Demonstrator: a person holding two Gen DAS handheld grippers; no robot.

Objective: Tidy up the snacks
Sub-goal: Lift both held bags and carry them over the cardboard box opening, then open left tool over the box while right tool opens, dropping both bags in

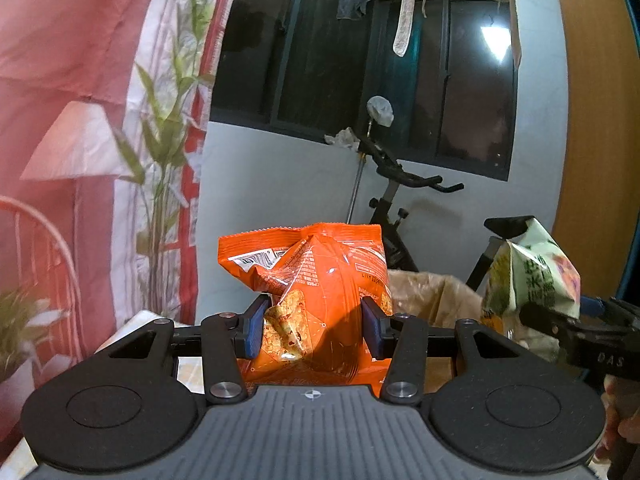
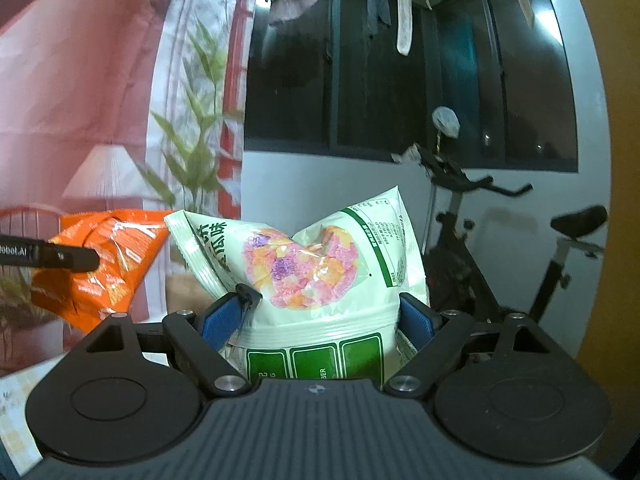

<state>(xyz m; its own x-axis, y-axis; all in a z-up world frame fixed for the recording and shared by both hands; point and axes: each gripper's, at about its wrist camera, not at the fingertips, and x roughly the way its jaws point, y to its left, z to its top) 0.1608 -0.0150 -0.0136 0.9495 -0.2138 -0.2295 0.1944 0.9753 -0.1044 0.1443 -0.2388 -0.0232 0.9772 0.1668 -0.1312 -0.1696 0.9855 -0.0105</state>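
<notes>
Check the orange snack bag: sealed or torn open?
Looks sealed. The orange snack bag has its crimped top edge intact and stays puffed between the left gripper pads. Its bottom end is hidden.

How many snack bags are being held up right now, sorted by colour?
Orange snack bag: 1, in the left gripper
Pale green snack bag: 1, in the right gripper
Total: 2
</notes>
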